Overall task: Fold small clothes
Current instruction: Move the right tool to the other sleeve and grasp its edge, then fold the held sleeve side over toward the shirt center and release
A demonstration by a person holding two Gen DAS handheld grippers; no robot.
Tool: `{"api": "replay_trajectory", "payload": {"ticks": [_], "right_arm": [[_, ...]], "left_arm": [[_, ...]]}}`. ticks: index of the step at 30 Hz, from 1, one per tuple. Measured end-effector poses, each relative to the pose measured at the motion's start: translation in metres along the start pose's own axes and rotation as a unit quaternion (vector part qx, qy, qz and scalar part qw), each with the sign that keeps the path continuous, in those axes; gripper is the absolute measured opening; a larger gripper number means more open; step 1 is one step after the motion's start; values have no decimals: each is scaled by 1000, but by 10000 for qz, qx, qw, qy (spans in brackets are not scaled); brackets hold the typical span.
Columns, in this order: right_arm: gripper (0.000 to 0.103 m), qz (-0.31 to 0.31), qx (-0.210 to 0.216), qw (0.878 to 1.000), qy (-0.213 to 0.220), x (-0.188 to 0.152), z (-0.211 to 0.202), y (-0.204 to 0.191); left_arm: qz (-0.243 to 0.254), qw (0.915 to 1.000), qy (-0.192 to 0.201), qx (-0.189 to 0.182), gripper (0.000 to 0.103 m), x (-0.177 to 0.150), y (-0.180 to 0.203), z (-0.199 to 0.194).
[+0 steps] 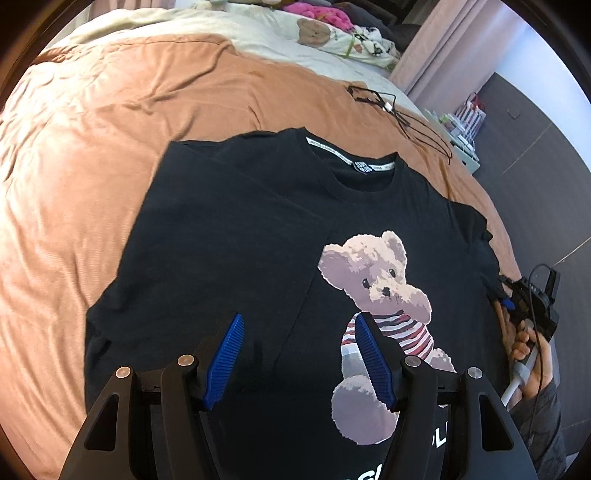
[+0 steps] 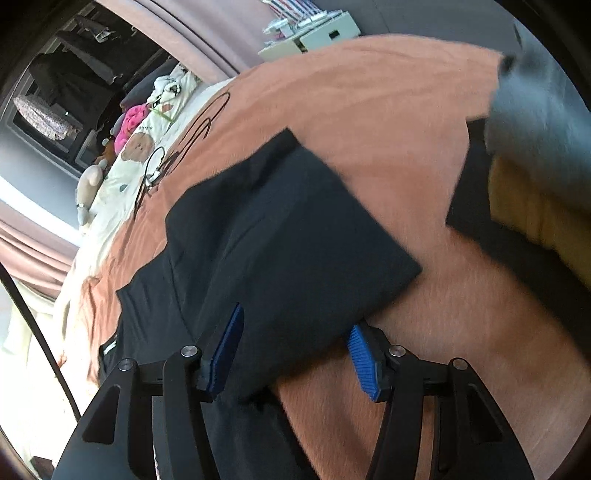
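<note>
A black T-shirt (image 1: 229, 229) with a teddy-bear print (image 1: 380, 288) lies flat, collar away from me, on an orange-brown bedsheet (image 1: 110, 147). Its left side looks folded inward along a crease. My left gripper (image 1: 299, 354) hovers open over the shirt's lower middle, blue pads wide apart and nothing pinched. At the shirt's right sleeve is my right gripper (image 1: 506, 301), held by a hand (image 1: 524, 339). In the right wrist view the black sleeve (image 2: 295, 236) lies between the open pads of the right gripper (image 2: 295, 354), which stand clearly apart.
A black cable (image 1: 388, 107) lies on the sheet beyond the collar. Bear-print bedding and pink clothes (image 1: 332, 33) are heaped at the far end. A white storage box (image 1: 467, 151) stands beside the bed. Grey and yellow folded clothes (image 2: 535, 166) lie right of the sleeve.
</note>
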State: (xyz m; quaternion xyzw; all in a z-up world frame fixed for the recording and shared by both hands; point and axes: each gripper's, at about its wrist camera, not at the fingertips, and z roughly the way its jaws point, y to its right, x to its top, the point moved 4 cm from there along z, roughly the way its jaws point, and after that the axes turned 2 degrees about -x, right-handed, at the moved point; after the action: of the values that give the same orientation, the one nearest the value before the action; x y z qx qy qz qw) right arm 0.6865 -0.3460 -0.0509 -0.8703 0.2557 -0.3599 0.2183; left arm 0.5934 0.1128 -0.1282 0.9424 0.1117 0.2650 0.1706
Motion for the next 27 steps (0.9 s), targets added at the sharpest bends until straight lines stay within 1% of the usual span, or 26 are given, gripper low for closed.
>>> {"api": "replay_trajectory", "payload": {"ticks": [2,3,5,8,9,11,15,19,22,27], "right_arm": [[38,-77,-100,9998,129,2,-3,-3],[36,-128,-134,9997,167,4,-4,-4],[25,-226,-217,9993,187,8,-2,-7],[13,-202,-302,9992,182,11,-1,-3],[11,-186,-307,9992,183,13,-1,0],[4,-216,-236,9993,208,15,-2,-4],[3,-645,-52,9972,367,14,-15,-24],[2,-1144,297,9918,485,9,-33,-56],[2,-1562,606,9846,490,2,-43,-83],[2,-2311,874,9678,481,-16,-49,-120]], "left_arm": [[43,10000,-12,-17,64,1,4,2],[78,10000,-23,-37,64,1,6,3],[129,9999,-47,-74,64,1,9,4],[153,9998,-61,-94,64,0,11,4],[144,9998,-66,-88,64,-1,11,4],[120,9999,-67,-77,64,-1,10,4],[44,10000,-38,-81,64,-1,4,0],[9,10000,-18,-70,64,-1,-2,-8],[-25,10000,23,-50,64,-2,-7,-16],[-137,9998,107,-20,64,-4,-17,-32]]}}
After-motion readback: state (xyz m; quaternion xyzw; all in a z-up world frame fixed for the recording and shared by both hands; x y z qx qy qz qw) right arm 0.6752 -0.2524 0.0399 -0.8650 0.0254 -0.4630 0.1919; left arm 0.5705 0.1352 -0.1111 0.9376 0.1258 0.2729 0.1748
